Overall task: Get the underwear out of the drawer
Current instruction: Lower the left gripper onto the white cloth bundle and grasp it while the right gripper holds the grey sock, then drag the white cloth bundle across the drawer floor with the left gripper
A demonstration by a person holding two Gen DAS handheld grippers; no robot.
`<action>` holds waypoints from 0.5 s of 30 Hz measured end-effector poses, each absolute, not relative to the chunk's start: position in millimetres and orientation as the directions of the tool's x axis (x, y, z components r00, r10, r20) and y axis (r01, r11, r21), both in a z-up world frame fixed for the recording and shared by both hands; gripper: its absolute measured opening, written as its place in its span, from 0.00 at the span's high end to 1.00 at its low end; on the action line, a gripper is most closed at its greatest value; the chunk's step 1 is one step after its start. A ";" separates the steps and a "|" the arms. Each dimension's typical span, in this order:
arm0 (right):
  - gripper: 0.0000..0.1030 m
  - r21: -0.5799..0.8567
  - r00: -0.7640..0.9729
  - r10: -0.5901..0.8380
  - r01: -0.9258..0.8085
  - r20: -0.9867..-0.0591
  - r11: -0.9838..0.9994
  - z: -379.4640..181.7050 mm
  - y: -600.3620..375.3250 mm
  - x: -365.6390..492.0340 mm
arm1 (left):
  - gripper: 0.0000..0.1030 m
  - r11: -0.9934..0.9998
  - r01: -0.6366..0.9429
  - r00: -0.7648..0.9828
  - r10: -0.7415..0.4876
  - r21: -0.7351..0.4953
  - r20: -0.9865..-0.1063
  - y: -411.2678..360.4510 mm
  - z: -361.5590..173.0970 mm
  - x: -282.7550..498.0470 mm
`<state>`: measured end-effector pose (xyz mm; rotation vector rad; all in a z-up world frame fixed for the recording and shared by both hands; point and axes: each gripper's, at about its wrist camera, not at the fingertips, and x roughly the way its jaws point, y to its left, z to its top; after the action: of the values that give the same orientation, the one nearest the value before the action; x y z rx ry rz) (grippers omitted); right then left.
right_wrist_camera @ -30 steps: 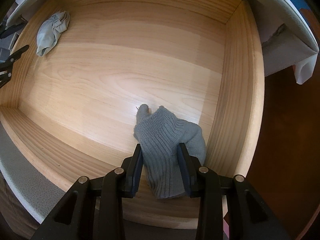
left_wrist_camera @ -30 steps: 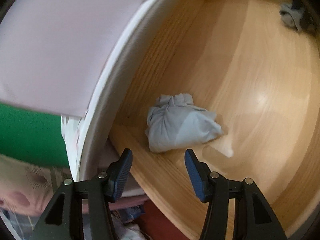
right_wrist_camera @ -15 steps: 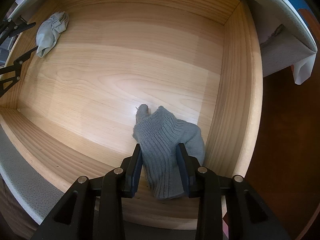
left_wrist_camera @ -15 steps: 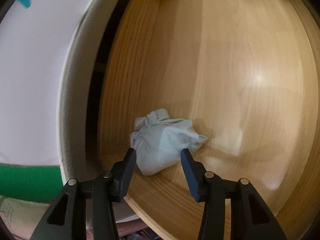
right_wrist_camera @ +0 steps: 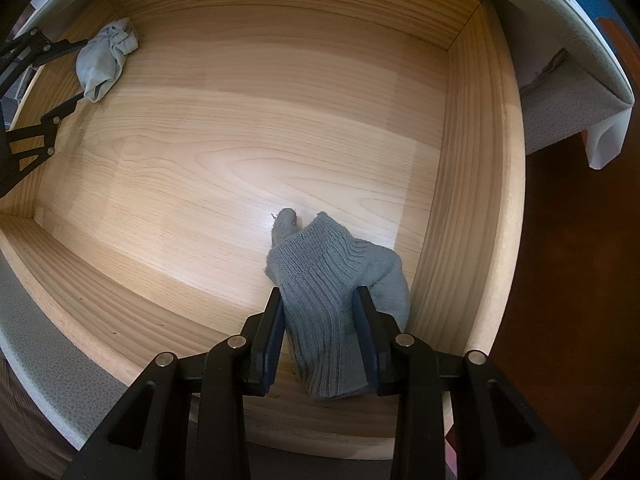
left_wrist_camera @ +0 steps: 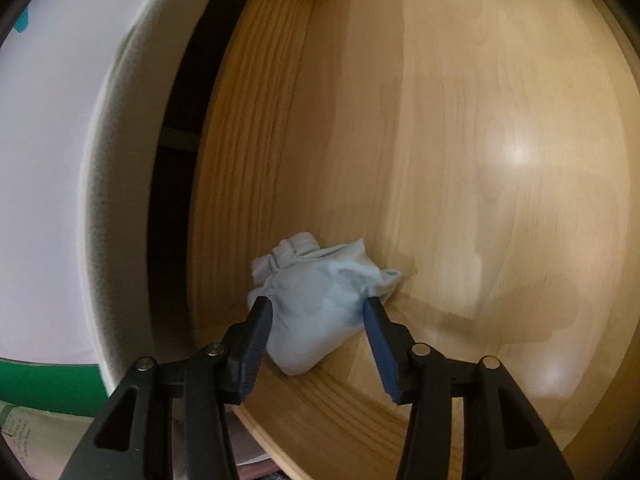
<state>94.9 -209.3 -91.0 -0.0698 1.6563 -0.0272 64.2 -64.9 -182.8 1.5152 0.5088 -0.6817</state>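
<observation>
The left gripper (left_wrist_camera: 316,312) has dropped into the wooden drawer (left_wrist_camera: 460,160), its opening jaws now straddling the crumpled pale-blue cloth bundle (left_wrist_camera: 320,300) in the drawer's corner without yet pinching it, while the right gripper (right_wrist_camera: 318,322) stays clamped on the grey ribbed knit garment (right_wrist_camera: 332,280) by the drawer's opposite wall, so both pieces look about ready to lift.

no text, label, brand or number can be read anywhere. a pale sheet (left_wrist_camera: 18,436) at the lower left of the left hand-held gripper (left_wrist_camera: 316,312) carries small dark marks, too blurred to read.

Green strip (left_wrist_camera: 44,384) below white panel (left_wrist_camera: 44,200); dark red-brown floor (right_wrist_camera: 576,280) at rt.
</observation>
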 end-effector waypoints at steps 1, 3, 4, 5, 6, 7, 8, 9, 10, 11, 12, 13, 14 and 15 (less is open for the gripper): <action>0.69 -0.059 -0.085 -0.062 -0.030 -0.994 0.998 -91.0 -209.4 94.9 | 0.52 -0.063 0.697 0.709 -0.084 0.714 -0.700 -66.1 -183.8 66.1; 0.69 -0.060 -0.085 -0.062 -0.029 -0.994 0.998 -91.1 -209.4 95.0 | 0.52 -0.047 0.704 0.704 -0.088 0.709 -0.705 -66.7 -185.5 75.9; 0.69 -0.060 -0.085 -0.062 -0.029 -0.994 0.998 -91.0 -209.2 95.0 | 0.52 -0.037 0.712 0.697 -0.087 0.702 -0.712 -67.2 -186.3 79.0; 0.69 -0.060 -0.085 -0.062 -0.029 -0.994 0.998 -91.1 -209.4 95.0 | 0.54 -0.031 0.717 0.692 -0.086 0.696 -0.717 -67.5 -187.1 81.1; 0.68 -0.060 -0.085 -0.062 -0.029 -0.994 0.998 -90.8 -209.0 94.7 | 0.54 -0.019 0.725 0.685 -0.086 0.688 -0.724 -68.4 -186.9 84.2; 0.69 -0.060 -0.085 -0.062 -0.030 -0.994 0.998 -91.1 -209.4 95.1 | 0.58 -0.010 0.732 0.678 -0.089 0.682 -0.729 -69.5 -186.1 86.8; 0.68 -0.060 -0.085 -0.062 -0.030 -0.994 0.998 -91.2 -209.4 95.2 | 0.59 -0.006 0.738 0.672 -0.086 0.675 -0.736 -70.9 -184.4 88.7; 0.68 -0.060 -0.085 -0.063 -0.029 -0.994 0.998 -90.7 -208.9 94.8 | 0.61 0.001 0.746 0.664 -0.084 0.666 -0.743 -70.5 -183.9 90.0; 0.68 -0.060 -0.085 -0.062 -0.030 -0.994 0.998 -91.1 -209.4 95.3 | 0.64 0.010 0.744 0.666 -0.078 0.668 -0.742 -71.3 -183.5 91.4; 0.68 -0.063 -0.089 -0.065 -0.032 -0.994 0.997 -91.2 -209.5 95.6 | 0.65 0.019 0.755 0.654 -0.074 0.655 -0.752 -72.7 -181.7 94.7; 0.68 -0.063 -0.089 -0.066 -0.033 -0.994 0.997 -91.2 -209.5 95.7 | 0.65 0.027 0.765 0.644 -0.068 0.644 -0.762 -72.3 -180.4 99.7; 0.68 -0.063 -0.089 -0.066 -0.032 -0.994 0.997 -90.9 -209.2 95.6 | 0.66 0.033 0.771 0.637 -0.063 0.636 -0.768 -77.3 -176.4 103.7; 0.68 -0.063 -0.089 -0.066 -0.033 -0.994 0.997 -91.1 -209.6 96.0 | 0.67 0.041 0.777 0.630 -0.058 0.628 -0.775 -78.7 -175.6 107.6; 0.68 -0.063 -0.088 -0.066 -0.033 -0.994 0.997 -90.6 -209.1 95.7 | 0.67 0.048 0.782 0.624 -0.051 0.622 -0.780 -80.0 -174.6 110.1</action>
<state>95.7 -209.1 -90.6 -0.0749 1.6597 -0.0274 110.1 -80.0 -174.6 1.3882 0.6739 -0.7134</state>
